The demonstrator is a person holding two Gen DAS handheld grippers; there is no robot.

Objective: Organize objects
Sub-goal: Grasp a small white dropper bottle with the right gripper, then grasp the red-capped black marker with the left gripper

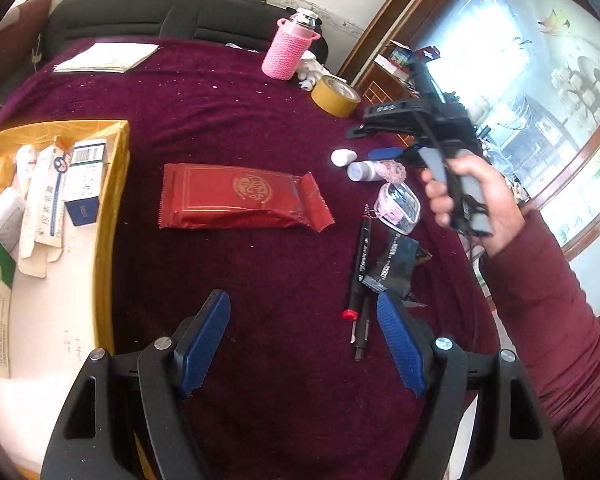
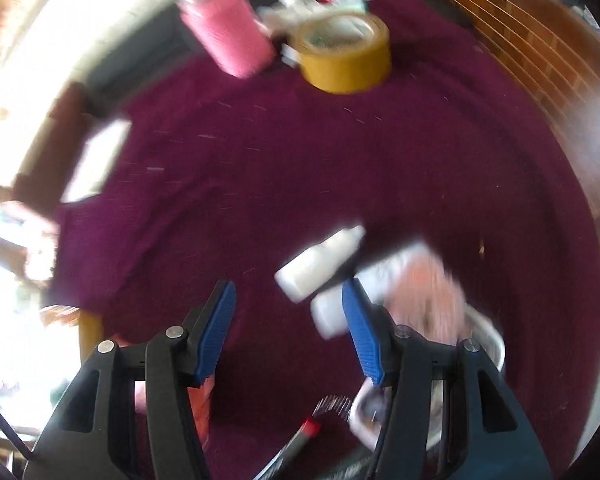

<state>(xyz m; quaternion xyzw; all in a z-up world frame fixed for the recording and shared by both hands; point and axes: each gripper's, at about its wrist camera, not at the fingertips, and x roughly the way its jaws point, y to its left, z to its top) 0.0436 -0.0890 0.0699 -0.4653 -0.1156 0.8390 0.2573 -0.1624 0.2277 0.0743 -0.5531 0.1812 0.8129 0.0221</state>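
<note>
My left gripper is open and empty above the maroon cloth, short of a red foil packet. To its right lie a black pen with a red cap, a dark sachet, clear glasses and two small white bottles. The right gripper hovers over those bottles, held by a hand. In the blurred right wrist view the right gripper is open and empty, with a white bottle just beyond its right finger.
A yellow-rimmed box holding medicine cartons sits at the left. A pink-sleeved flask, a tape roll and folded paper lie at the far side; the flask and the tape roll also show in the right wrist view. A wooden cabinet stands at the right.
</note>
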